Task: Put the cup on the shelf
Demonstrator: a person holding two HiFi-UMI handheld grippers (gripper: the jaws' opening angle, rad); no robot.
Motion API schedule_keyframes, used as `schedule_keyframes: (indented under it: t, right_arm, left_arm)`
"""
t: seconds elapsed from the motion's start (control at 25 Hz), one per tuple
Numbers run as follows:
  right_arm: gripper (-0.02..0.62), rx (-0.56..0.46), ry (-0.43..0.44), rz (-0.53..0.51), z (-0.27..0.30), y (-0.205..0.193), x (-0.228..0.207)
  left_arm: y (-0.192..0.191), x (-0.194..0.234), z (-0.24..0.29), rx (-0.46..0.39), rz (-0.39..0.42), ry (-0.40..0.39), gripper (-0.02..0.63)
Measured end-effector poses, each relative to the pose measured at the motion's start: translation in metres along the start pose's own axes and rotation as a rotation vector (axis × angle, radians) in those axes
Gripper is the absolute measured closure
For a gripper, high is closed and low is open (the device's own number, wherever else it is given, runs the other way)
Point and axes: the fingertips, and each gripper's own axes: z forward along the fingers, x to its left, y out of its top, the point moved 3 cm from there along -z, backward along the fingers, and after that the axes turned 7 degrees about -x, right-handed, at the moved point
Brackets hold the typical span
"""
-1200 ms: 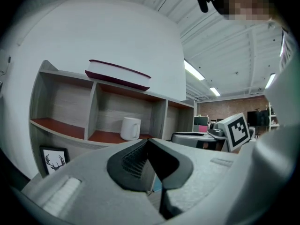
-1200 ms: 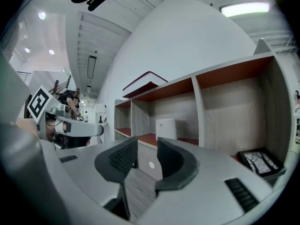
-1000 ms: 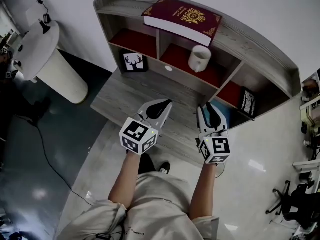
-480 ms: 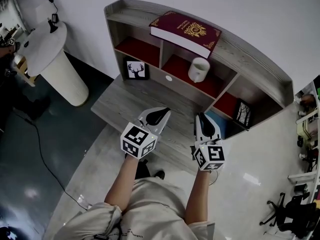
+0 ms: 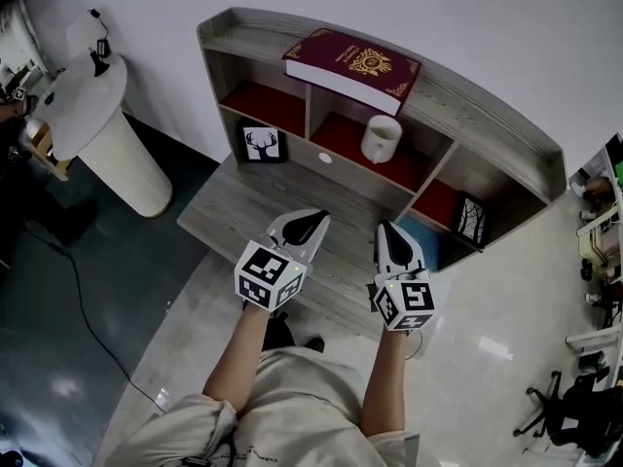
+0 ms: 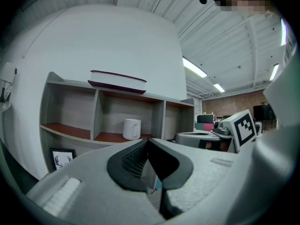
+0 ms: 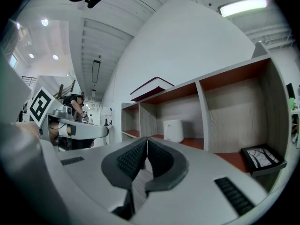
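Already upright on the red floor of the middle compartment of the wooden shelf: white cup, alone in that bay. Flat on the shelf's top board, above the cup: maroon book. Propped at the back of the desk, under the left compartment: framed deer picture. Tucked in the lower right compartment: another framed picture. Held level, side by side over the desk, well apart from the cup: left gripper, clenched tip to tip on nothing; right gripper, jaws just closing, now pressed together, nothing between.
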Motion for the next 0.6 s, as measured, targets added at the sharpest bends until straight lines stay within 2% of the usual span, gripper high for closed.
schedule_keyframes:
  t: [0.6]
  right_arm:
    - [0.580,0.025,-0.005,0.012,-0.0012,-0.0059,-0.0029]
  left_arm:
    - [-0.0048,-0.0078,0.0067,-0.003,-0.004,-0.032,0.595]
